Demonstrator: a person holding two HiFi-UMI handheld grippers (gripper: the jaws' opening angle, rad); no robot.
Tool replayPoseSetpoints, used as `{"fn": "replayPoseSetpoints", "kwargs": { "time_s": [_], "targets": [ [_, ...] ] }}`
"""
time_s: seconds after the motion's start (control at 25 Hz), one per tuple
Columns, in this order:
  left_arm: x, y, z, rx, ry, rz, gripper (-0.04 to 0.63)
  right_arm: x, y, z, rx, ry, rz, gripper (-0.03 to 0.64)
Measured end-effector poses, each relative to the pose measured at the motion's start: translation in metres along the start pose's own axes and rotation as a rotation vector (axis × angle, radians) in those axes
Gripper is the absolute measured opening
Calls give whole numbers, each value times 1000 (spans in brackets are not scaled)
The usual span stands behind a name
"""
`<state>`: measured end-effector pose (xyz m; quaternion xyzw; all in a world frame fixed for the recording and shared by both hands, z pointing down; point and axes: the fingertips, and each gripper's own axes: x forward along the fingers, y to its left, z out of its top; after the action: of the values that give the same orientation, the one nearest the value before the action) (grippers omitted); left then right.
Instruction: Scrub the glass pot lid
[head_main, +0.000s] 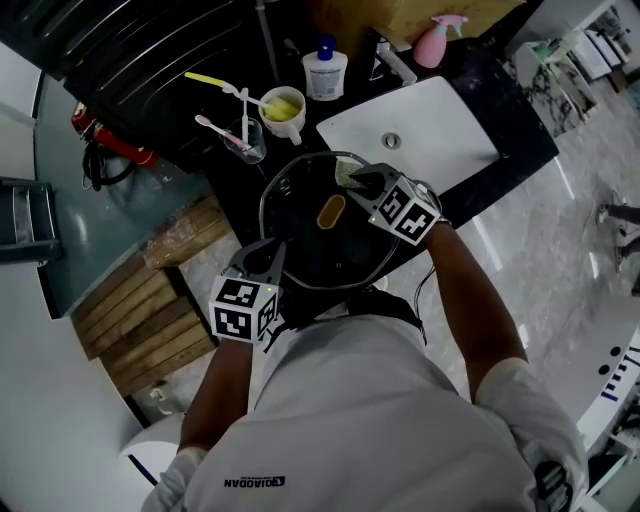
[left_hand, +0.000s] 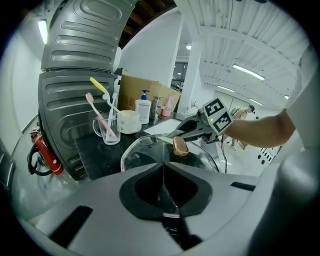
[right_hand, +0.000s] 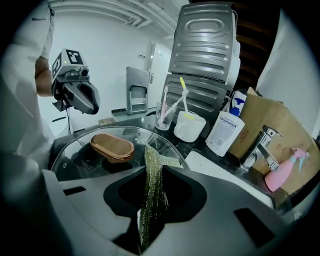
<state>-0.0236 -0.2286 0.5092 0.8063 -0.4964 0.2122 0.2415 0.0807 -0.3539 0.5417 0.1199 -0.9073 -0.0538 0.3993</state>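
Head view: glass pot lid (head_main: 300, 250) mid-frame by the dark desk (head_main: 225, 170). Left claw (head_main: 262, 262) at its lower-left rim, right claw (head_main: 362, 182) at the upper right.

Left gripper view: left claw (left_hand: 163, 167) pinched shut on the lid's (left_hand: 150, 150) near rim. A firm, level hold is needed against twisting.

Right gripper view: right claw (right_hand: 150, 175) clamps a green scouring pad (right_hand: 151, 200), tip on the glass (right_hand: 75, 157) just right of the bronze knob (right_hand: 112, 146). Short strokes with the pad pressed flat, skirting the knob, look best.

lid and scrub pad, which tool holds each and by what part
The left tool clamps the lid at its near rim. The right tool pinches the scrub pad by its near end.
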Motion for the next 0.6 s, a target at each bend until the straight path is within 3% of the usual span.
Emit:
{"fn": "replayPoseSetpoints", "kwargs": {
  "time_s": [0.6],
  "targets": [
    [-3, -15, -12, 2, 17, -95, 18, -24, 33, -12, 136, -48, -51, 95]
  ]
}}
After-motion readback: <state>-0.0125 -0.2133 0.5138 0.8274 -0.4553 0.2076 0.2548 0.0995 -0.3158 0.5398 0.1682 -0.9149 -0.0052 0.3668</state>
